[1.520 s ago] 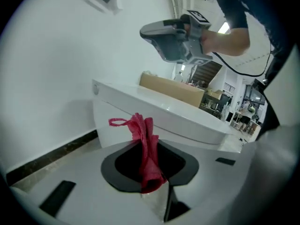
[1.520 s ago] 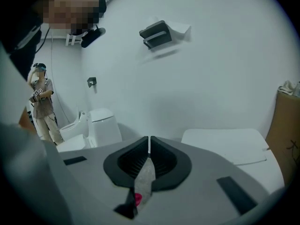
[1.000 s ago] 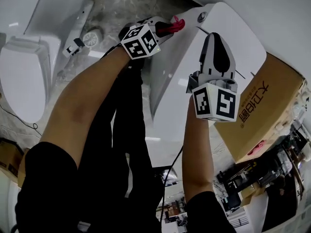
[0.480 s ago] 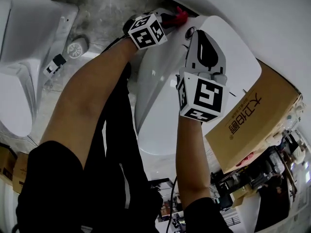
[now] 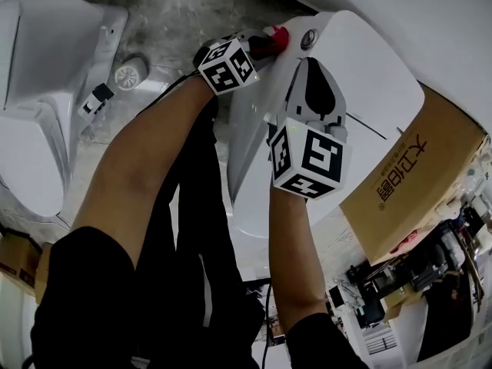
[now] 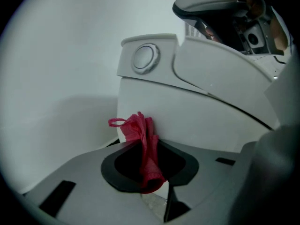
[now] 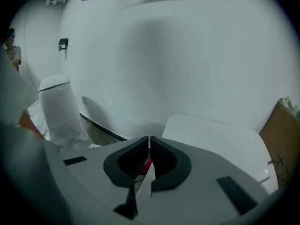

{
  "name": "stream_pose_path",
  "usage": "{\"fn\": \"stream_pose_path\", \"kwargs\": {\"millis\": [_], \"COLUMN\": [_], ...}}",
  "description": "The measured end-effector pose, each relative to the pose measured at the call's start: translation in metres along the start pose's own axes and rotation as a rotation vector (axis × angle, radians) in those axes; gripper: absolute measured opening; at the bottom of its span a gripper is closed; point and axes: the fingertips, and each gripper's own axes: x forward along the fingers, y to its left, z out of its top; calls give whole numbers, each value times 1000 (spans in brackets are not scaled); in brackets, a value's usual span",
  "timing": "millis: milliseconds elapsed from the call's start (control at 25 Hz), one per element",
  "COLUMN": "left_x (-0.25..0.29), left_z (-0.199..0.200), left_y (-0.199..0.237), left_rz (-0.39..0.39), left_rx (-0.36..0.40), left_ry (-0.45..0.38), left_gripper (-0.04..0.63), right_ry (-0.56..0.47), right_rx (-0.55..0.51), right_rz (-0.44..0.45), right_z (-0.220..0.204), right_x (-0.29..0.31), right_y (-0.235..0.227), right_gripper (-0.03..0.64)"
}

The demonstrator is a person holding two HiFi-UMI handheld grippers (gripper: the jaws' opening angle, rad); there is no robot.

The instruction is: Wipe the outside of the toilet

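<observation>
Clamping a red cloth, the left gripper holds it against the toilet.

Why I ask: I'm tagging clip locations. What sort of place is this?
Likely a sanitary-ware storeroom, not a home bathroom: a second toilet beside the main toilet, bare concrete floor, a cardboard box.

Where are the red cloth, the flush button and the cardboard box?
red cloth (image 6: 146, 149), left gripper view, on its bunched middle.
flush button (image 6: 144, 57), left gripper view, on the button's round face.
cardboard box (image 5: 415, 183), head view, on its printed brown side.
</observation>
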Motion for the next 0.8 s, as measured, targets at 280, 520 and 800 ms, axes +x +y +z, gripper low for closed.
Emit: {"fn": "stream_pose_path", "kwargs": {"millis": [280, 520, 800], "left_x": [-22, -40, -60], "left_z": [-35, -59, -78], "left_y": [-64, -115, -166], "left_rz": [-100, -104, -66], "left_rx": [54, 0, -72], "left_ry": [42, 30, 2], "left_gripper": [98, 98, 98], "right_ry": [67, 132, 141], "right_rx": [172, 407, 415], "right_rz": [-82, -149, -175], "right_z": [-62, -124, -171], "right_x": [-46, -92, -139], "right_y": [33, 66, 86], "right_gripper": [39, 38, 38]}}
